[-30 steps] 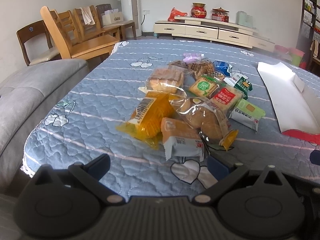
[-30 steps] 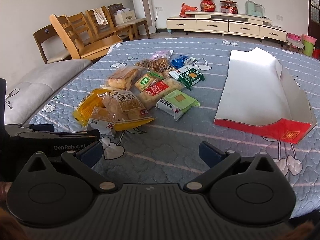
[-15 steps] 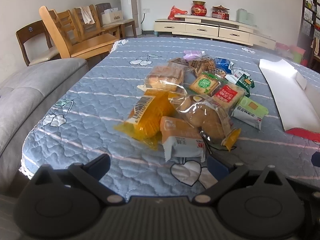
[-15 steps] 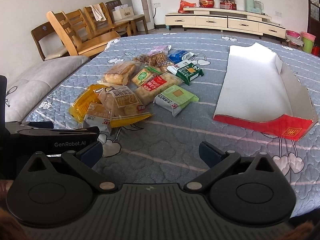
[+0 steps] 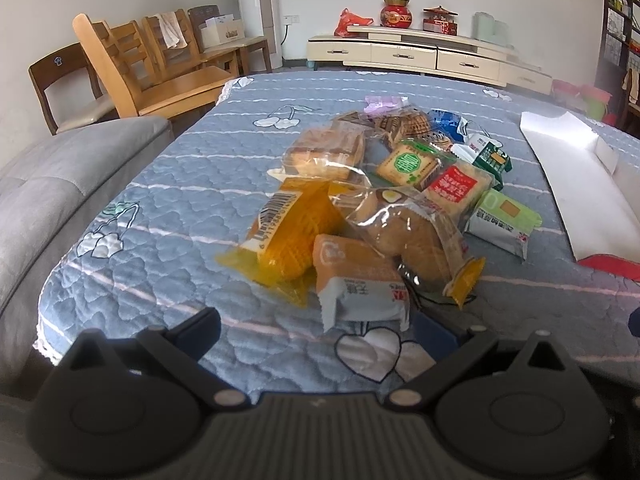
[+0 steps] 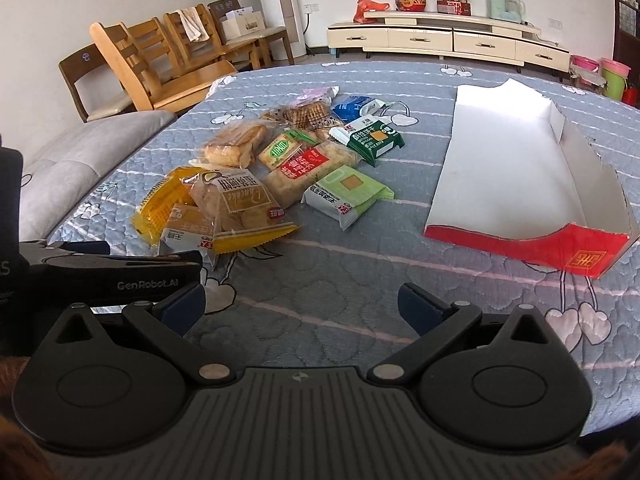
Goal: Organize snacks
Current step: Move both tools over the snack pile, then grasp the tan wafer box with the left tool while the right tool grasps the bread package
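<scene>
Two hand-held grippers hang over the near edge of the blue quilted bedspread (image 6: pixel 320 280), both with jaws spread wide and nothing between them. From the left gripper (image 5: pixel 316 330), the nearest snack, a small orange-and-white foil-wrapped cake packet (image 5: pixel 358 280), lies at about 12 o'clock, just beyond the fingertips and slightly toward 1 o'clock, its long axis running roughly 9 to 3 across the gripper's line of sight, so the jaws as they stand would close along its length, not across its narrow side. Behind it, toward 11 o'clock, sits a translucent yellow plastic packet (image 5: pixel 288 236), its long axis pointing 1 to 7; a clear bag of round pancakes (image 5: pixel 404 232) overlaps it at 1 o'clock. The right gripper (image 6: pixel 302 306) sees the same heap of wrapped snacks (image 6: pixel 276 164) farther off at 11 o'clock, so the left is plainly nearer to the pile. At 2 o'clock from the right gripper rests a shallow white cardboard tray with a red front lip (image 6: pixel 520 236), well apart from the heap and probably the place for the snacks, though nothing confirms that. A pale green biscuit packet (image 6: pixel 348 192) lies between heap and tray. The quilt is soft and ridged. Beyond it stand wooden chairs (image 6: pixel 168 68) at 10 o'clock and a long cream cabinet (image 6: pixel 448 40) against the far wall.
</scene>
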